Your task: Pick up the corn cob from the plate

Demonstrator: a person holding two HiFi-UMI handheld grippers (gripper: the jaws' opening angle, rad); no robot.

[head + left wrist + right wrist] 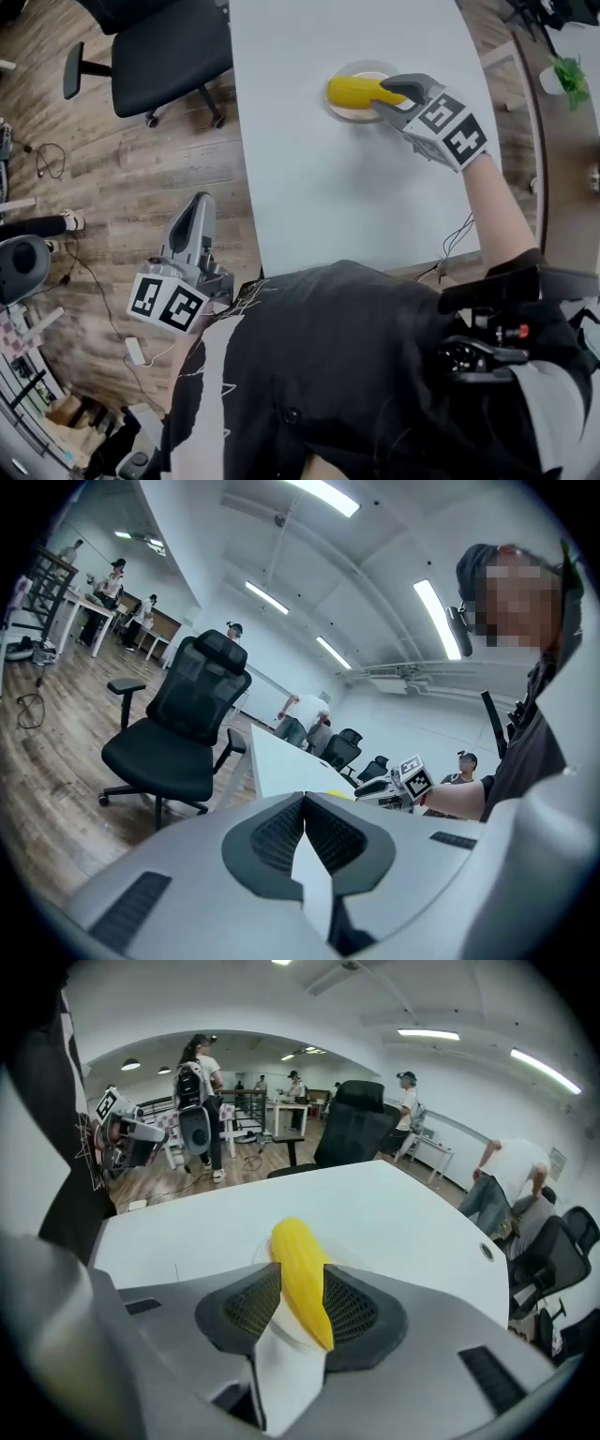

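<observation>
Likely light, stiff and slick, the corn cob (pixel 354 91) lies on the plate (pixel 349 116) at the counter's (pixel 328 187) twelve o'clock, one end inside the spread right claw (pixel 386 97), though mid-length looks the surer hold; the left claw (pixel 305 799) is pressed together.

Corn cob (pixel 354 91): yellow, whole, lying flat across a small round white plate (pixel 349 114), long axis 9 to 3 o'clock. Both at 12 o'clock in head view.
</observation>
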